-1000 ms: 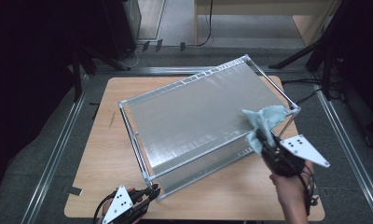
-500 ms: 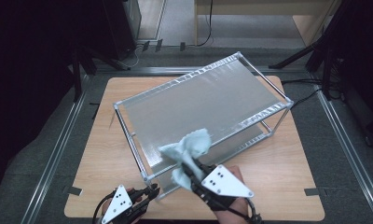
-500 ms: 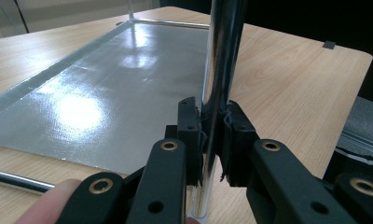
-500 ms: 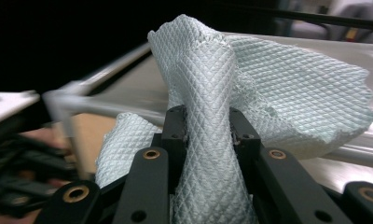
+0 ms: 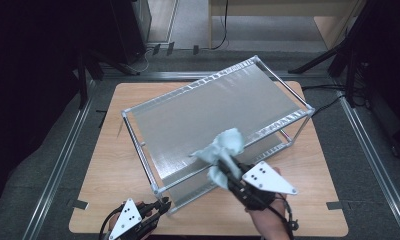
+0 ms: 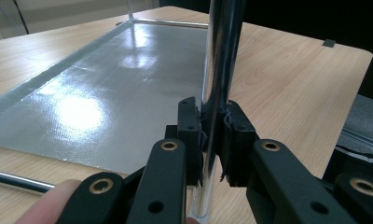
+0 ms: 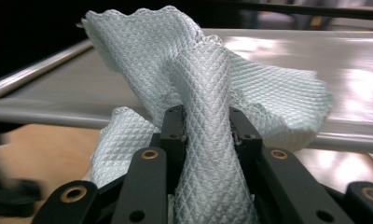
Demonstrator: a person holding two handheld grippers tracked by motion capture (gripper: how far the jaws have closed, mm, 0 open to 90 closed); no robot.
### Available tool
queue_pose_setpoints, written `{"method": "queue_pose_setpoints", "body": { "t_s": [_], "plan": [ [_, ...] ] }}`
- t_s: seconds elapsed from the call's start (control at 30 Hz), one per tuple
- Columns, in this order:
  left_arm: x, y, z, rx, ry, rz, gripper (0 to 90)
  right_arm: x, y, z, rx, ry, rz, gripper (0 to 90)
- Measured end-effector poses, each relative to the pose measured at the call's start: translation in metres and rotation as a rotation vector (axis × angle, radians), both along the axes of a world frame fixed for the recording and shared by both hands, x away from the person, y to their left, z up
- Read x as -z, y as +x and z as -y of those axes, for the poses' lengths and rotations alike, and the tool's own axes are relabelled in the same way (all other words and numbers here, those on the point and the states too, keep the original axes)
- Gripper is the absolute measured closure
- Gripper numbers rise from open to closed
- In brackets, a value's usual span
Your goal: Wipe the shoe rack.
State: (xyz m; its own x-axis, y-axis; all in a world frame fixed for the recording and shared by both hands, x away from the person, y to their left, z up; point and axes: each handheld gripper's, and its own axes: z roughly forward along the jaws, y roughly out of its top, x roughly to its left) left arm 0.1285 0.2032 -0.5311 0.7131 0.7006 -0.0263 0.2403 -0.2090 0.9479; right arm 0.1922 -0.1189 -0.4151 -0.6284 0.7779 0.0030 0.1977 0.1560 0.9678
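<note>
1. We see a two-tier metal rack (image 5: 213, 115) sitting at an angle on the wooden tabletop (image 5: 103, 170); its top shelf is a flat silvery sheet and the lower shelf is mostly hidden under it.
2. The left claw (image 5: 164, 204) sits at the near left corner of the rack, low in the high view; the hand behind it is cut off by the bottom edge.
3. In the left gripper view the left claw (image 6: 211, 135) is clenched on the rack's upright chrome post (image 6: 219, 70), pads pressed on both sides. The post's top runs out of frame. A blurred fingertip (image 6: 49, 205) pokes in at bottom left.
4. That same view shows the lower shelf (image 6: 96, 93) shiny with glare, just above the tabletop.
5. The right claw (image 5: 223, 167) grips a pale blue-green cloth (image 5: 220, 150). The cloth is bunched over the front edge of the top shelf, toward the near side.
6. In the right gripper view the right claw (image 7: 205, 126) is closed on a twisted fold of the cloth (image 7: 194, 70), waffle weave clear. The cloth hides the pads' inner faces.
7. We cannot tell if the cloth touches the shelf surface. The background is blurred, with a dark smear at the lower left that is hard to make out.
8. The right hand (image 5: 270, 225) is partly cut off at the bottom of the high view.
</note>
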Motion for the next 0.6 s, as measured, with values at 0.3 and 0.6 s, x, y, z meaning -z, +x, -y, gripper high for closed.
{"method": "queue_pose_setpoints", "body": {
  "t_s": [0.3,0.6],
  "plan": [
    [0.0,0.0,0.0,0.001,0.0,-0.002,80.7,0.003,0.031,0.069,0.243,0.053,-0.034,73.7],
    [0.0,0.001,-0.004,-0.009,-0.001,-0.007,80.6,0.037,0.058,0.122,0.453,0.094,-0.113,74.8]
  ]
}}
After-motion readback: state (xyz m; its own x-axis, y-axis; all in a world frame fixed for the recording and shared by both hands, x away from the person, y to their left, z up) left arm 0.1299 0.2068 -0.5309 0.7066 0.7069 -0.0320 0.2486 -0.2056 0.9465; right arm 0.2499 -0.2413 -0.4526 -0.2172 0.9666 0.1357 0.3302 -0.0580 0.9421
